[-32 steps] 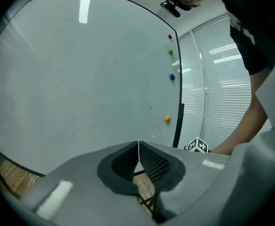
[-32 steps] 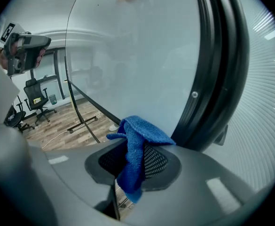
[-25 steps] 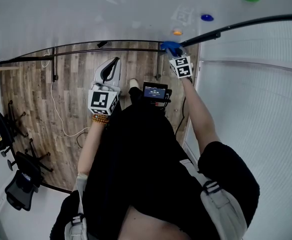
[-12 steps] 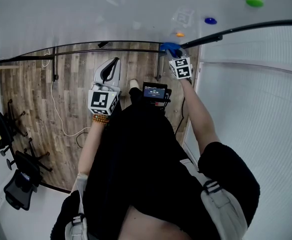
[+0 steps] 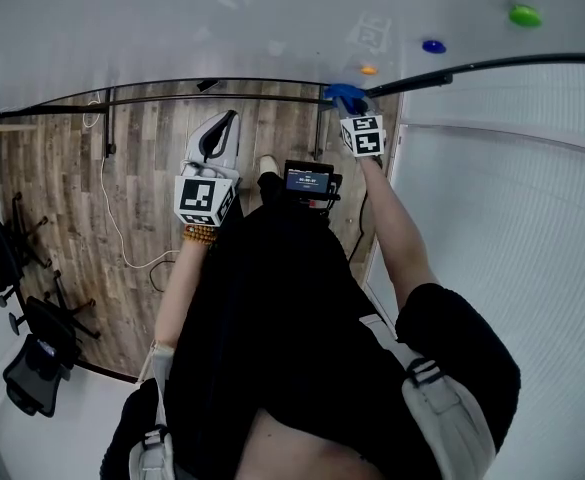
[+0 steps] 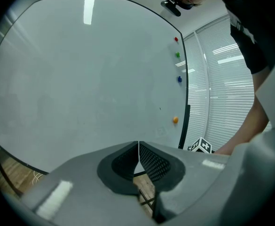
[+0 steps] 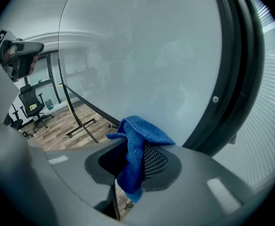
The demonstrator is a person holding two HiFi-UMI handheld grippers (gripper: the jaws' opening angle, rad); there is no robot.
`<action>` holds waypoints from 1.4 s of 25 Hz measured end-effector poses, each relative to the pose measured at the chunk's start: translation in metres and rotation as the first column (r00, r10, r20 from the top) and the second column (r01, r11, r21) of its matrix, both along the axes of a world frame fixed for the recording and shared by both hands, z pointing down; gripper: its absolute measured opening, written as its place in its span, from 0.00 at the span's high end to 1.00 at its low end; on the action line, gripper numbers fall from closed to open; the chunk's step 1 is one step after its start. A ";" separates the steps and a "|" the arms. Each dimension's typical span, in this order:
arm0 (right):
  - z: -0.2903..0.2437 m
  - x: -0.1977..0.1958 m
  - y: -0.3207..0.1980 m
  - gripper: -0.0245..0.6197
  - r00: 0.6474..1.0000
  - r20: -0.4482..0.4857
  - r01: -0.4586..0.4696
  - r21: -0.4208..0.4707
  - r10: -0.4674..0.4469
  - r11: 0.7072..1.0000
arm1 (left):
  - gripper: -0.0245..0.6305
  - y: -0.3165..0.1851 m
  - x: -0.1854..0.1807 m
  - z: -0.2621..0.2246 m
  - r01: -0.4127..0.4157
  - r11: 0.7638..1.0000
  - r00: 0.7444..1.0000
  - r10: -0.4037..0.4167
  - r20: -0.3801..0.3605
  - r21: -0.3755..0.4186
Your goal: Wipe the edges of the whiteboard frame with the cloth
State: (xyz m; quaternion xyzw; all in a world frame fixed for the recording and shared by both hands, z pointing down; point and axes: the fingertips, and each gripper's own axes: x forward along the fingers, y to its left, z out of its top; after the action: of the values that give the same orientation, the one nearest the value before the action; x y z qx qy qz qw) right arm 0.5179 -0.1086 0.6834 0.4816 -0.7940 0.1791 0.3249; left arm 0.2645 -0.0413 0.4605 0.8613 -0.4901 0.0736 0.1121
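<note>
A white whiteboard (image 5: 222, 28) with a thin black frame (image 5: 492, 64) fills the top of the head view. My right gripper (image 5: 347, 103) is shut on a blue cloth (image 5: 343, 94) and holds it at the board's lower right corner, against the frame. In the right gripper view the cloth (image 7: 136, 147) bulges out between the shut jaws, just left of the dark frame edge (image 7: 233, 65). My left gripper (image 5: 215, 143) hangs shut and empty below the board's bottom edge; its own view faces the board (image 6: 90, 79) and its right frame edge (image 6: 186, 102).
Small coloured magnets (image 5: 525, 15) sit near the board's right edge. White window blinds (image 5: 512, 228) stand right of the board. Below are a wood floor, the board's stand legs (image 5: 109, 128), a white cable (image 5: 122, 238) and office chairs (image 5: 32, 368) at the left.
My head view has drifted a little, so the magnets sit lower and further right. The right gripper with the cloth stays at the frame corner; the left gripper rose slightly.
</note>
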 end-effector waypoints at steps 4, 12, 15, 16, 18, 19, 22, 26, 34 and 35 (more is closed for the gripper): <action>-0.004 -0.008 0.000 0.79 1.000 -0.018 0.020 -0.006 -0.020 1.000 | 0.96 -0.002 -0.011 -0.002 0.016 1.000 1.000 -0.016 -0.006 -0.001; -0.010 -0.041 -0.010 0.79 1.000 0.006 0.026 -0.020 -0.026 0.999 | 0.96 -0.007 -0.032 -0.006 0.036 0.999 0.999 -0.036 -0.016 -0.005; -0.009 -0.045 -0.008 0.79 0.999 0.005 0.035 -0.028 -0.034 0.999 | 0.96 -0.003 -0.039 -0.004 0.042 0.999 0.999 -0.043 -0.021 -0.008; -0.009 -0.048 -0.007 0.79 0.999 0.001 0.041 -0.030 -0.041 0.999 | 0.96 -0.001 -0.041 -0.003 0.045 0.999 0.999 -0.045 -0.023 -0.010; -0.009 -0.053 -0.007 0.79 0.998 -0.003 0.058 -0.030 -0.058 0.998 | 0.96 0.000 -0.043 -0.001 0.049 0.999 0.998 -0.049 -0.025 -0.014; -0.009 -0.056 -0.006 0.79 0.998 -0.002 0.065 -0.030 -0.065 0.997 | 0.96 0.001 -0.043 -0.001 0.051 0.999 0.998 -0.051 -0.025 -0.014; -0.008 -0.063 -0.005 0.79 0.997 0.004 0.075 -0.032 -0.075 0.997 | 0.96 0.003 -0.046 -0.001 0.060 0.998 0.998 -0.060 -0.028 -0.012; -0.007 -0.070 -0.005 0.79 0.997 0.015 0.079 -0.037 -0.078 0.996 | 0.96 0.003 -0.052 -0.001 0.072 0.997 0.997 -0.072 -0.033 -0.011; -0.006 -0.078 -0.006 0.79 0.994 0.025 0.105 -0.032 -0.105 0.994 | 0.96 0.004 -0.058 0.004 0.083 0.996 0.996 -0.084 -0.031 -0.023; -0.006 -0.079 -0.005 0.79 0.994 0.027 0.107 -0.032 -0.107 0.994 | 0.96 0.004 -0.058 0.004 0.082 0.996 0.996 -0.083 -0.030 -0.023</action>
State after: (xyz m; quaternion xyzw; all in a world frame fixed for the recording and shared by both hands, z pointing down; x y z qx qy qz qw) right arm 0.4386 -0.1137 0.6774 0.4306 -0.8196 0.1806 0.3320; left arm 0.2067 -0.0374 0.4642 0.8400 -0.5226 0.0611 0.1321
